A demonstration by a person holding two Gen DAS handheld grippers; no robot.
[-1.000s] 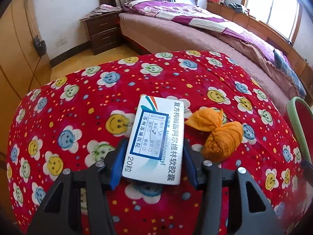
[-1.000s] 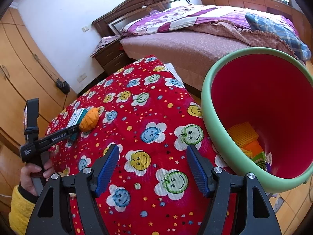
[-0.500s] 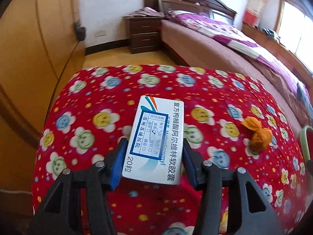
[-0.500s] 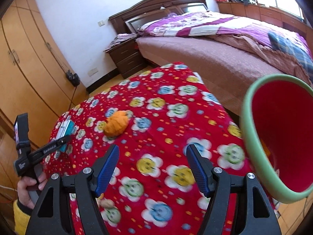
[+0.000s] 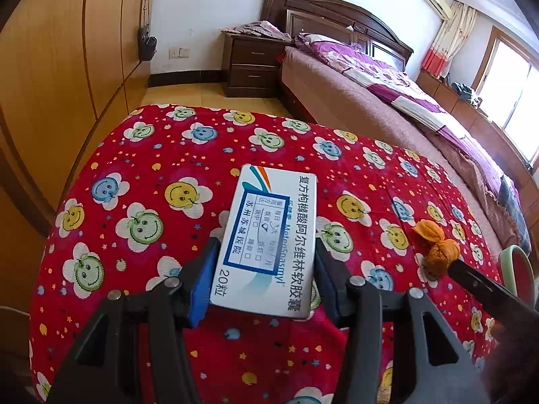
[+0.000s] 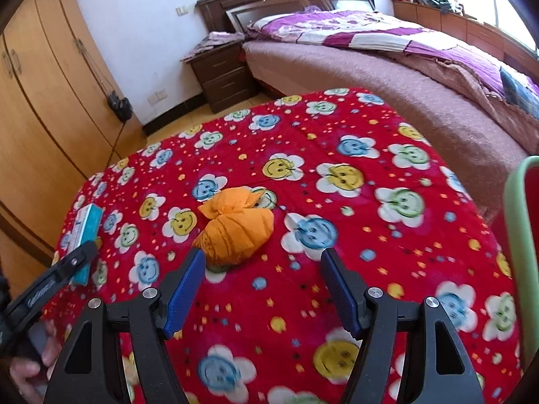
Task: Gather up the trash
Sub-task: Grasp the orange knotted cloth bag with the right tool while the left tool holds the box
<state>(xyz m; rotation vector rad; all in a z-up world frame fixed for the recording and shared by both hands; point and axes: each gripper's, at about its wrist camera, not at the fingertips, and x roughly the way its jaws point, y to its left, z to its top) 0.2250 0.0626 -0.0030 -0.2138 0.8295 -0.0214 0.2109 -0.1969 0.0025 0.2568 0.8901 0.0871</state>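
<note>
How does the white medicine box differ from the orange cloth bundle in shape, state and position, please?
The medicine box is flat, rigid and printed; the orange bundle is soft, knotted and plain. The box is clamped in the left gripper, while the bundle lies free on the red blanket. The open right gripper has the bundle just beyond its fingertips. Neither is in the bin yet.

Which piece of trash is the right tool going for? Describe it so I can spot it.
Look at the red smiley-flower blanket. Near its middle, just ahead of the open right tool, lies a crumpled orange wrapper, knotted at one end. It is the only loose orange lump there.
</note>
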